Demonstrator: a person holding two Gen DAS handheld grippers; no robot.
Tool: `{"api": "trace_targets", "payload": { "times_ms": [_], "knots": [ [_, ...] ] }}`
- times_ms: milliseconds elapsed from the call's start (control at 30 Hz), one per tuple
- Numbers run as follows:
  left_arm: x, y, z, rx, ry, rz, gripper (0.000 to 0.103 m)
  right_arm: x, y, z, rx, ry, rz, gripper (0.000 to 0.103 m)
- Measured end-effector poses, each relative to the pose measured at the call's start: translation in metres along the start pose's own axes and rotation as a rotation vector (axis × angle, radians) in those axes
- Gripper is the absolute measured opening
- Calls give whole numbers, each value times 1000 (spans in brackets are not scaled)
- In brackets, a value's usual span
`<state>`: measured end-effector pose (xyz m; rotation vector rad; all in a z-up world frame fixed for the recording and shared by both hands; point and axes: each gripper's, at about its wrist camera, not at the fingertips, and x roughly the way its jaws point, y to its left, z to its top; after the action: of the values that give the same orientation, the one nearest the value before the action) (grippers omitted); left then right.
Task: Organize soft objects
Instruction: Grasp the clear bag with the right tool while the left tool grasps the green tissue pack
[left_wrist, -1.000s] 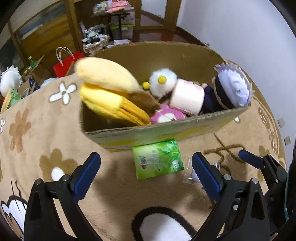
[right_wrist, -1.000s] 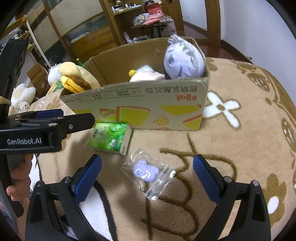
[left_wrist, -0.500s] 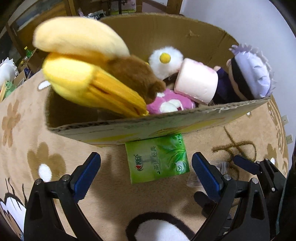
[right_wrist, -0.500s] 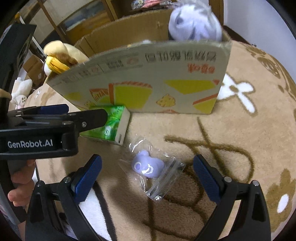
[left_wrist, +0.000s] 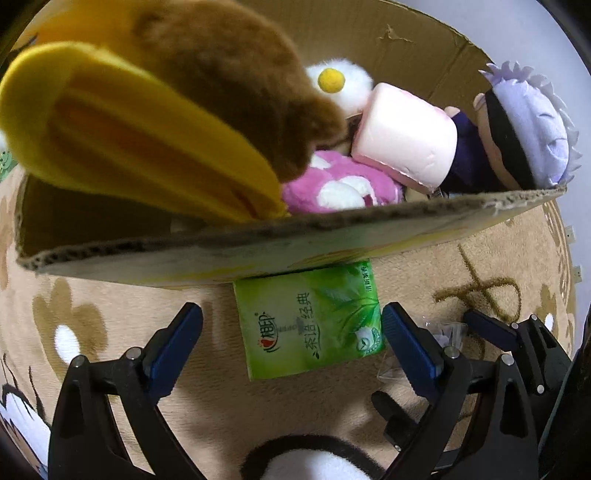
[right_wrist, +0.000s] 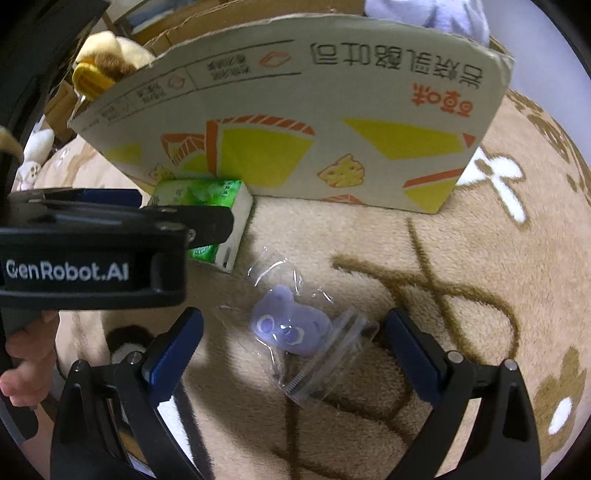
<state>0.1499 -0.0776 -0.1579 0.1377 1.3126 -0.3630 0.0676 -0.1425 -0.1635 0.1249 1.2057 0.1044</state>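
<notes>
Tan plush blanket with brown and white flower patterns (right_wrist: 480, 258) covers the whole surface. On it stands an open cardboard box printed with yellow and orange shapes (right_wrist: 295, 122), holding a yellow and brown plush toy (left_wrist: 147, 122), a purple-haired plush doll (left_wrist: 524, 122), a pink cylindrical cushion (left_wrist: 406, 136) and a pink and white plush (left_wrist: 340, 188). Touching the box's front wall lies a green tissue pack (left_wrist: 310, 321), in front of the left tool (left_wrist: 291, 332), whose jaws gape wide, empty. Just beside it, a small purple soft toy in a clear zip bag (right_wrist: 291, 325) lies between the fingers of the right tool (right_wrist: 295, 343), likewise spread and not touching it.
</notes>
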Motion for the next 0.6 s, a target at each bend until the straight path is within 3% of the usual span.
{"api": "trace_targets", "payload": {
  "times_ms": [200,433,600],
  "knots": [
    [7,4,0,-14,9,-15,94,3,18,-14,-73,12,-96,91],
    [9,-1,-6,-10,14,-46,76,4,22,-16,-91,9,-111,82],
    [2,-2,-9,-11,11,-39,75,0,22,-19,-104,11,-116,77]
  ]
}}
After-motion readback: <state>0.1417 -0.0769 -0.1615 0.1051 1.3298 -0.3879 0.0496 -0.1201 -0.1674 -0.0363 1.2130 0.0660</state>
